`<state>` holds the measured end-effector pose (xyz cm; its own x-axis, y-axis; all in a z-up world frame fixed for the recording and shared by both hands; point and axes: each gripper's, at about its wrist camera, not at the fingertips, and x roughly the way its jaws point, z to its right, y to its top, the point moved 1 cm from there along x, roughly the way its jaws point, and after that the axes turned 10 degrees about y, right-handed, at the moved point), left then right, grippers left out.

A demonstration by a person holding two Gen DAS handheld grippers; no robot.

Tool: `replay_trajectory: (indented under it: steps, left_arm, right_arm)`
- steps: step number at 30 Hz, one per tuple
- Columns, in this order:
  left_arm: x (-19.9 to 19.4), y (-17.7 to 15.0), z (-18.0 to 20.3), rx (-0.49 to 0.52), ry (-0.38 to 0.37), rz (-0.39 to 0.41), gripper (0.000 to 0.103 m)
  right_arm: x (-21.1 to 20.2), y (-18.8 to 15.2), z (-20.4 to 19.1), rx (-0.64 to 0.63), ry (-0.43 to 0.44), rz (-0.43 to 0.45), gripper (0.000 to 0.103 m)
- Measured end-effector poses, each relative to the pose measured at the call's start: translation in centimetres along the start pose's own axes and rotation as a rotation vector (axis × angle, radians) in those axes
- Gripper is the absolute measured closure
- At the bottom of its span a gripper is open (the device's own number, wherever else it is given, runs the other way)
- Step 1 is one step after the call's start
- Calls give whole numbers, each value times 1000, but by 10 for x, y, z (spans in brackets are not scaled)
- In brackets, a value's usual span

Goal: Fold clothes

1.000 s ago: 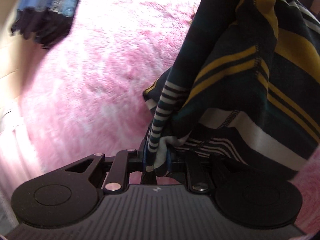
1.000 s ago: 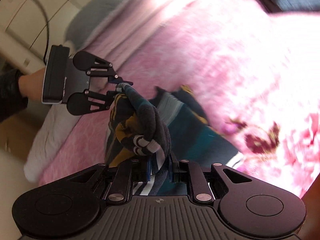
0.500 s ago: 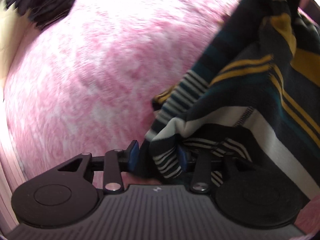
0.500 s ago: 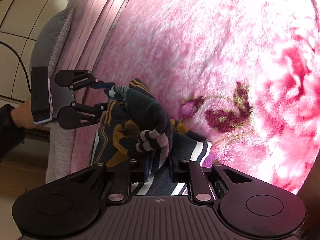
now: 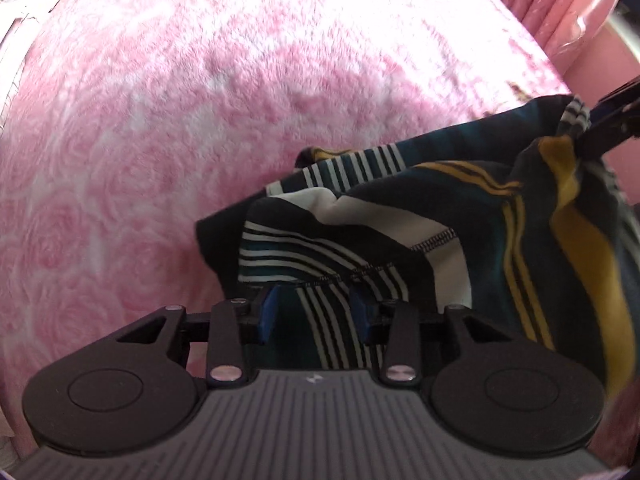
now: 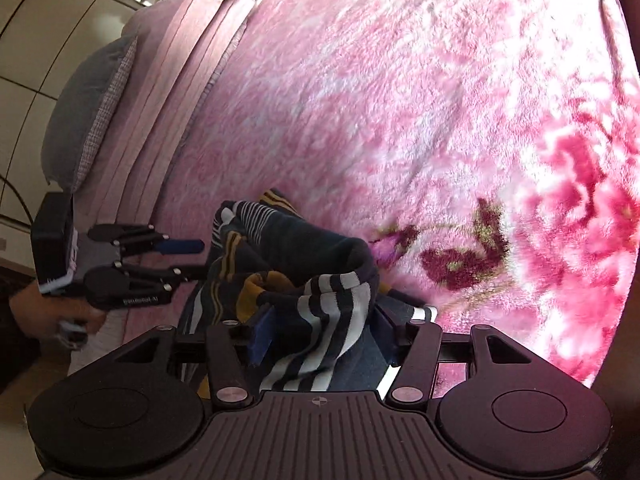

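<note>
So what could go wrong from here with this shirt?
The left gripper and right gripper are both open, with the shirt draped loosely between their fingers, so pulling away could snag it and drag it along. The shirt is also bunched on the blanket, not flat, so folding now would likely set creases.

A dark striped garment [image 5: 460, 240] with teal, white and mustard bands lies bunched on the pink blanket [image 5: 200, 120].

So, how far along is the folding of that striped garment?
Done: the striped garment lies on the pink blanket, bunched, no neat fold visible. In hand: nothing gripped; left gripper and right gripper stand open, cloth between their jaws. Left: flattening and folding it.
</note>
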<state>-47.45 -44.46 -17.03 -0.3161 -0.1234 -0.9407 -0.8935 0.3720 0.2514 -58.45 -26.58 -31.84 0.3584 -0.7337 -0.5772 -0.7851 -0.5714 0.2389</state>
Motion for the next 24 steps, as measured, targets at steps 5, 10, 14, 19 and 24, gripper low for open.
replay_trajectory:
  steps: [5,10,14,19,24]
  left_arm:
    - [10,6,-8,-37,29,16,67]
    - [-2,3,-22,-61,45,43,67]
    - [-12,1,-34,-79,57,65,69]
    - [-24,3,-43,-59,58,110,68]
    - [-10,21,-15,219,45,170,66]
  right_arm:
    - [-4,7,10,-19,-41,11,90]
    - [-3,1,21,-3,-48,-3,89]
    - [-13,3,-4,-74,-103,23,82]
    - [-22,2,-57,-325,-228,106,48]
    - [8,3,-86,-521,-154,16,47]
